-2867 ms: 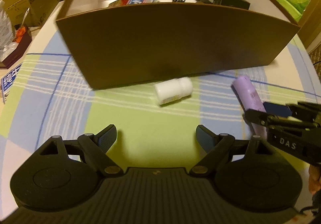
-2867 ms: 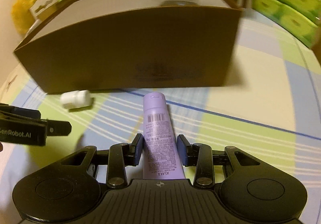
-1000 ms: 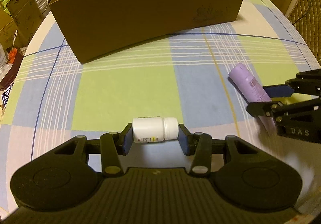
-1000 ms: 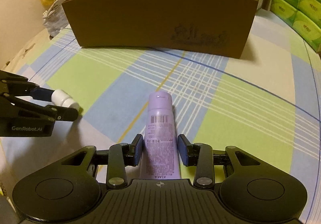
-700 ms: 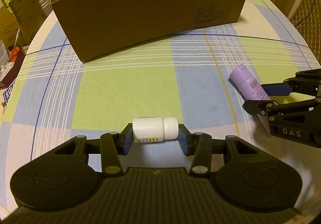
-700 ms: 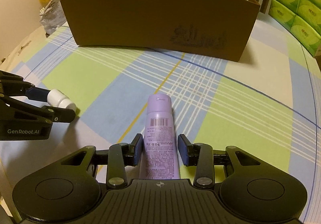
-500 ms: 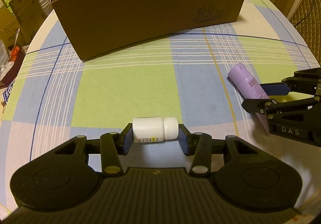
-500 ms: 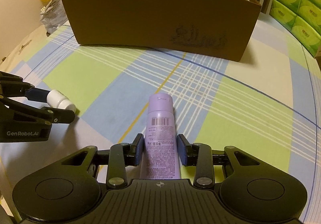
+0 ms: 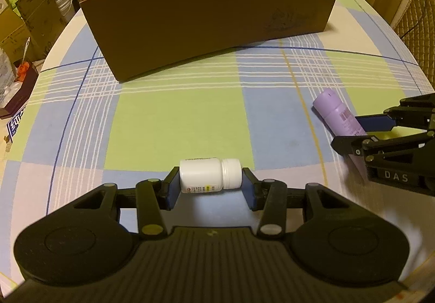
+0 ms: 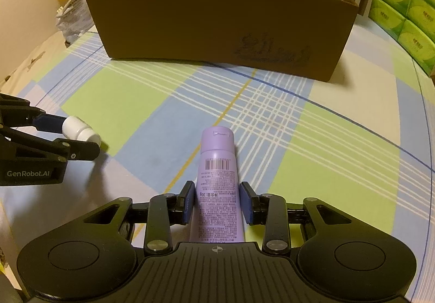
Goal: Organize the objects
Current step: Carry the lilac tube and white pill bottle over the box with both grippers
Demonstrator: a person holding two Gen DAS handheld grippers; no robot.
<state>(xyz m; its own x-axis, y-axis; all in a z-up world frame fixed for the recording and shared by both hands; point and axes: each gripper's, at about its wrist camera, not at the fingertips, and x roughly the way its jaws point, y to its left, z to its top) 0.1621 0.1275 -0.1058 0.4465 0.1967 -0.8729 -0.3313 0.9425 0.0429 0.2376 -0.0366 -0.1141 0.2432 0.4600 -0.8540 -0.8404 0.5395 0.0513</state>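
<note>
White bottle [image 9: 210, 175] is pinched in the left gripper [image 9: 210, 189], purple tube [image 10: 217, 183] in the right gripper [image 10: 217, 202]; the cardboard box [image 10: 217, 20] ahead awaits both.

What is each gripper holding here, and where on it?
Left gripper: white pill bottle, clamped end to end, base and cap. Right gripper: purple tube, gripped across its lower body.
</note>
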